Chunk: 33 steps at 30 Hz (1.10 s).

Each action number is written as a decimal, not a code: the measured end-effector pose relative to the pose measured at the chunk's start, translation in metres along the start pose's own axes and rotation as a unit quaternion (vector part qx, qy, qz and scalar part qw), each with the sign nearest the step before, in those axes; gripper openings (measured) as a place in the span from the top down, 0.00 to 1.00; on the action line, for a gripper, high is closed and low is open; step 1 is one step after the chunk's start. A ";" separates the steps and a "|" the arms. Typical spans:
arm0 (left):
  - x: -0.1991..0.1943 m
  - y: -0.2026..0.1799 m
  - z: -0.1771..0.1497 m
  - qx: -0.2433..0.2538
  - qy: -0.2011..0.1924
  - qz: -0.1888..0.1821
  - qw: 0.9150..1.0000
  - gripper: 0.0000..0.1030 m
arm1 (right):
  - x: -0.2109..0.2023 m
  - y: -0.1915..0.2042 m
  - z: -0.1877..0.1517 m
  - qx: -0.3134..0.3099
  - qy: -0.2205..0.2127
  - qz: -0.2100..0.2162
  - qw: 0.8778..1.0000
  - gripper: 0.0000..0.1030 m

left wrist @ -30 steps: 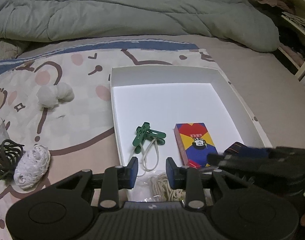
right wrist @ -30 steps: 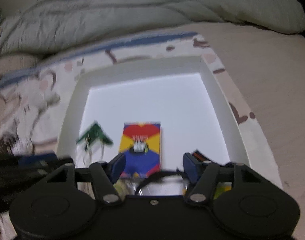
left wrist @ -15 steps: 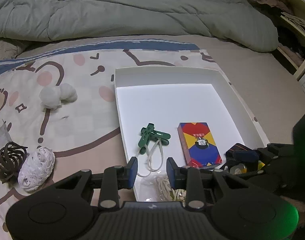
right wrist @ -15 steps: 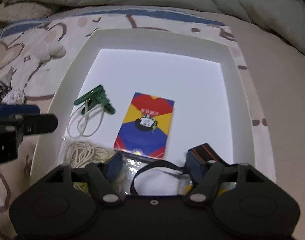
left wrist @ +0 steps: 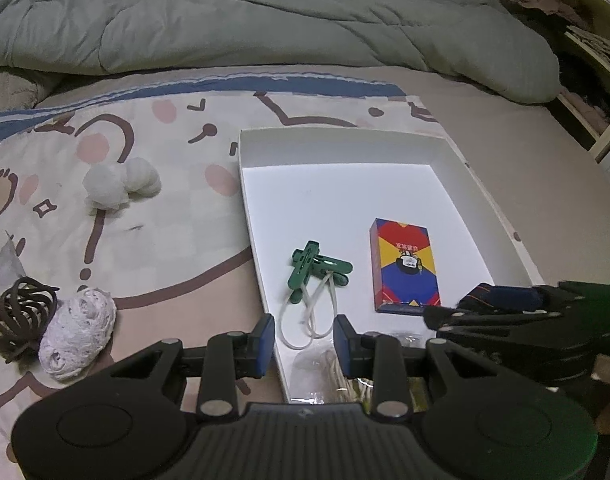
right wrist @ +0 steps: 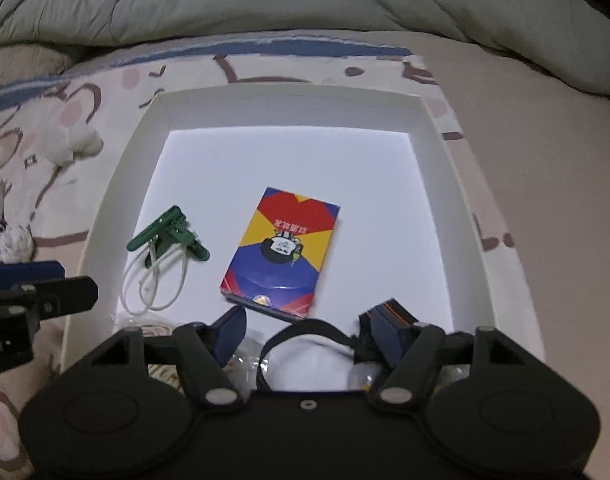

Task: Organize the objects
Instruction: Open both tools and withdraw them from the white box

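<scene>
A white tray [left wrist: 337,148] [right wrist: 289,108] lies on the patterned bed sheet. In it are a colourful card box [left wrist: 405,264] [right wrist: 283,252], green clips [left wrist: 317,266] [right wrist: 167,236] and pale rubber bands [left wrist: 313,312] [right wrist: 153,280]. A black band [right wrist: 305,326] lies at the tray's near end, between the spread fingers of my right gripper [right wrist: 305,332] [left wrist: 461,304], whose pads do not press on it. My left gripper [left wrist: 303,344] [right wrist: 53,280] hovers over the tray's near left corner, open, with nothing between its fingers.
On the sheet left of the tray lie two white fluffy balls [left wrist: 121,184], a whitish puff [left wrist: 79,336] and a brown coiled tie [left wrist: 17,316]. A grey-green duvet [left wrist: 265,20] is bunched behind. Shelves [left wrist: 585,40] stand at the far right.
My right gripper's jaws have spread wider around the black band and its view has steadied and drawn back over the tray. The left gripper has barely moved.
</scene>
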State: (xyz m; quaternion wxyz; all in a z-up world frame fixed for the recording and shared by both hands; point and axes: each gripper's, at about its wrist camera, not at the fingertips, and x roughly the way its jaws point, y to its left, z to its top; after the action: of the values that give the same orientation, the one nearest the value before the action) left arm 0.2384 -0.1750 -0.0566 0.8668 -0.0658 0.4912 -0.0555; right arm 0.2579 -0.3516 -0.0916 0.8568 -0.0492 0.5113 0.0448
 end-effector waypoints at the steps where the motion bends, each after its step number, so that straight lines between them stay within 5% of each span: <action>1: -0.004 0.000 0.000 0.001 -0.003 0.000 1.000 0.67 | -0.007 -0.001 0.000 0.005 -0.006 0.000 1.000 0.31; 8: -0.031 0.002 0.000 0.012 -0.021 0.003 1.000 0.60 | -0.060 0.001 -0.005 0.025 -0.059 0.005 0.998 0.24; 13: -0.049 0.004 -0.003 0.025 -0.034 0.011 0.999 0.28 | -0.090 0.007 -0.011 0.030 -0.088 -0.004 0.996 0.17; 21: -0.072 0.009 -0.012 0.033 -0.049 0.011 0.998 0.09 | -0.112 -0.003 -0.024 0.056 -0.113 -0.022 0.992 0.09; 26: -0.082 0.014 -0.017 0.035 -0.056 0.011 0.998 0.04 | -0.119 -0.008 -0.035 0.059 -0.121 -0.029 0.991 0.00; 33: -0.086 0.021 -0.026 0.042 -0.062 0.012 0.997 0.01 | -0.121 -0.017 -0.048 0.075 -0.123 -0.035 0.989 0.00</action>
State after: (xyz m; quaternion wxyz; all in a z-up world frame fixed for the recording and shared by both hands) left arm 0.1728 -0.1421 -0.0002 0.8982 -0.0270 0.4344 -0.0616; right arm 0.1612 -0.3783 -0.0073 0.9153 0.0032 0.4023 -0.0178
